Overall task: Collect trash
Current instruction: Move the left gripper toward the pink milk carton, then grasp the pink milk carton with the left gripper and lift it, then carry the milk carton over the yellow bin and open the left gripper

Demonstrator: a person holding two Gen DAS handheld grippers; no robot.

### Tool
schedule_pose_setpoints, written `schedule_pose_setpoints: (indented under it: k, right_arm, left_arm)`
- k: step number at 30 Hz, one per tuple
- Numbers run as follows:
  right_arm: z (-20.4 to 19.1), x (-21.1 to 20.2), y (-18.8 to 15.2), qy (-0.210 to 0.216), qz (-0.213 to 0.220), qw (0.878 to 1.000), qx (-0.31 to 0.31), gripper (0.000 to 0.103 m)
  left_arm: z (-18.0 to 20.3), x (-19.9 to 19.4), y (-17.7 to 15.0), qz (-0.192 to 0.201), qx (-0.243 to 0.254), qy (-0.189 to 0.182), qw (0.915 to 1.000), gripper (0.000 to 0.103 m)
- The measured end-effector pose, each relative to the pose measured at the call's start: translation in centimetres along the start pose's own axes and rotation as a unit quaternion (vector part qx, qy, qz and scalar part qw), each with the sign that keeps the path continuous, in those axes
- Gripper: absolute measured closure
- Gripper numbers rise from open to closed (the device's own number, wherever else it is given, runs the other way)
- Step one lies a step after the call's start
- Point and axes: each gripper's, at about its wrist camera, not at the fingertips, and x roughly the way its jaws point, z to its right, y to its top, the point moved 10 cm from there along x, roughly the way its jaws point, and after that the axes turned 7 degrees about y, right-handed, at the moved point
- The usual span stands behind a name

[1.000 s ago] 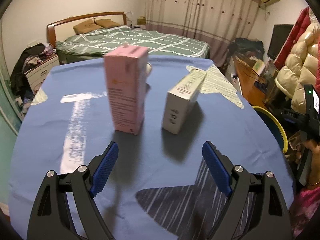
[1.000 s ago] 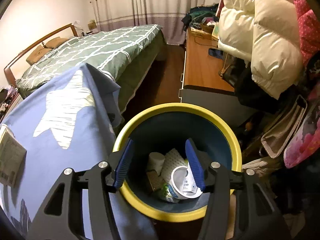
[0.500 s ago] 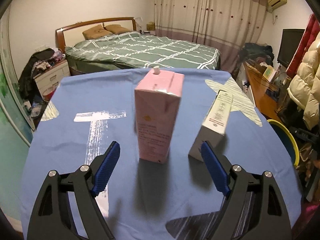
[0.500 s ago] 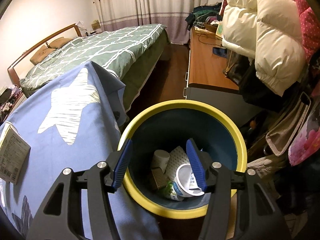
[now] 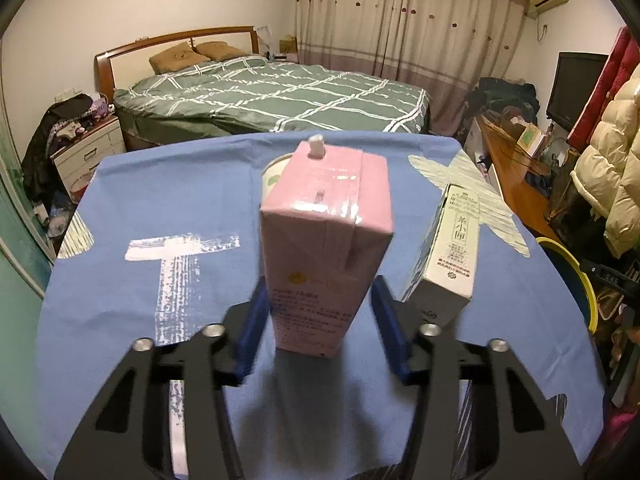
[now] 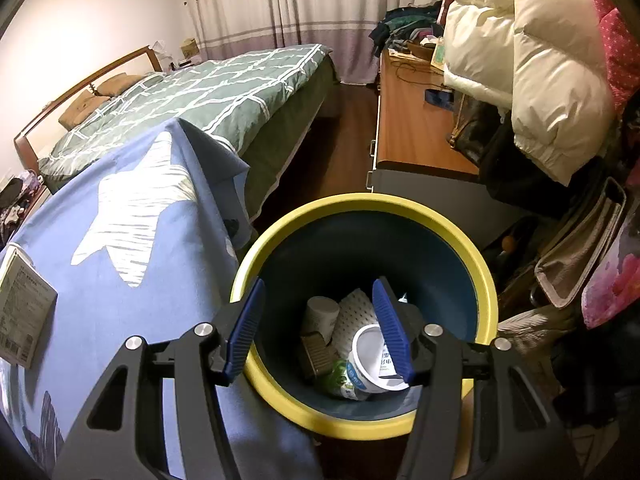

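The counter (image 5: 132,208), draped in a blue cloth with pale star prints, carries what is left to collect, and the cloth is itself a hazard: a dragged fingertip could ruck it and topple whatever stands on it. Beside the counter's right edge sits the yellow-rimmed bin (image 6: 486,280), already holding cups and wrappers; the right gripper (image 6: 320,326) hangs over its mouth with its fingers apart and nothing between them, so it is idle and out of harm's way. The pink carton (image 5: 326,248) stands upright near the middle of the counter, and the left gripper (image 5: 320,326) has just been closing on it, the blue fingers (image 5: 250,332) now pressing its lower sides. That low hold is the main risk, as I judge it: the tall carton has most of its height above the pads, so a quick lift or swing toward the bin could let it pivot forward and slip out, and a thin-walled carton may also cave in and loosen. The white box (image 5: 448,260) leans just beside the carton's right side, close to the right finger; a sideways sweep could knock it flat or off the edge. A paper cup (image 5: 274,172) partly hidden behind the carton could be nudged if the carton tips backward.
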Motion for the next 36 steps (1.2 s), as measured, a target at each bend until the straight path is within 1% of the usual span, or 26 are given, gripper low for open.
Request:
schedule_pose_setpoints:
  k: [3,6,13,18,21,25,28,32,34,36]
  right_arm:
    - [0.1,0.0,0.0,0.0,0.0,1.0,0.002,0.049]
    - [0.2,0.0,0.0,0.0,0.001,1.0,0.003,0.049]
    - [0.6,-0.7,-0.2,0.004,0.007,1.0,0.007,0.049]
    - [1.5,-1.6,-0.1,0.009,0.016,1.0,0.013,0.049]
    - [2.1,-2.3,-0.1,0.011,0.021,1.0,0.016,0.049]
    - [2.9,-3.1,-0.2,0.011,0.025,1.0,0.015,0.049]
    - [4.0,-3.8,-0.5,0.007,0.027,1.0,0.012,0.049]
    - [5.4,-4.7,-1.0,0.001,0.029,1.0,0.01,0.049]
    - [6.5,-5.2,-1.3,-0.002,0.029,1.0,0.011,0.049]
    - [7.6,-5.6,-1.5,-0.001,0.031,0.999,0.018,0.049]
  left_arm:
    - [-0.1,0.0,0.0,0.002,-0.001,-0.003,1.0,0.062]
    - [0.1,-1.0,0.2,0.014,0.005,0.003,0.9999,0.062]
    - [1.3,-5.5,1.3,0.052,0.023,0.008,0.9983,0.063]
    - [3.6,-8.7,2.0,0.07,0.034,-0.008,0.9969,0.063]
    - [6.4,-10.4,2.4,0.08,0.051,-0.03,0.995,0.063]
    - [11.0,-11.1,2.6,0.081,0.079,-0.065,0.9915,0.063]
    - [15.5,-10.9,2.5,0.072,0.105,-0.099,0.9868,0.063]
    - [21.9,-10.0,2.5,0.06,0.137,-0.141,0.9785,0.063]
    - [24.7,-9.3,2.5,0.052,0.149,-0.158,0.9746,0.063]
    - [27.7,-8.3,2.5,0.044,0.166,-0.167,0.9709,0.063]
